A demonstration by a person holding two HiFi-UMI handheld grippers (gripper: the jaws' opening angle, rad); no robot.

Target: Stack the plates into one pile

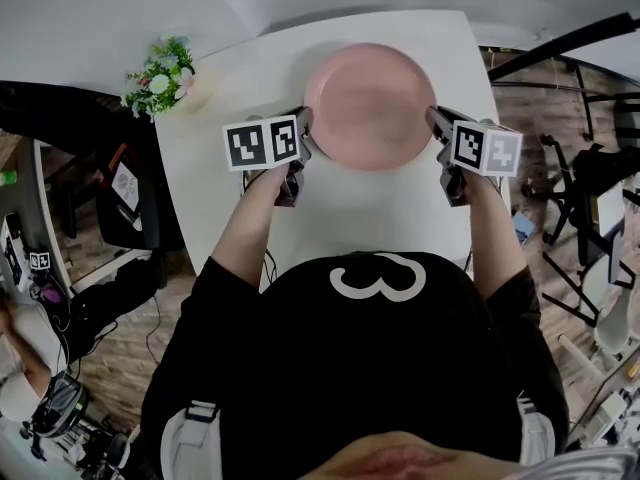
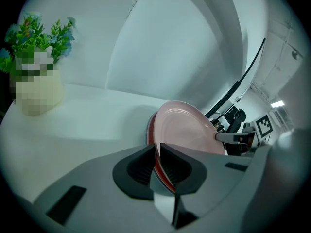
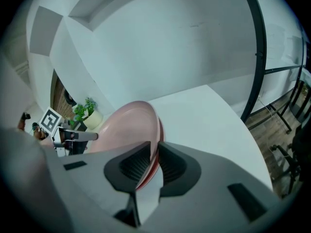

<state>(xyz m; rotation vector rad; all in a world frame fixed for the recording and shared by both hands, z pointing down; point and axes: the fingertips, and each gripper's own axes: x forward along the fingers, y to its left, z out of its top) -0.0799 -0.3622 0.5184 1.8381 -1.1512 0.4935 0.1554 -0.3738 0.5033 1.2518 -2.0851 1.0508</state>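
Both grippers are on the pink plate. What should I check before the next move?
1. Left gripper shut on the plate rim: ok.
2. Right gripper shut on the opposite rim: ok.
3. Plant stands apart from the plate, at the table corner: ok.
4. Plate resting on the table or held above it: cannot tell.
5. Another plate beneath it: cannot tell. A red edge shows under the pink rim.
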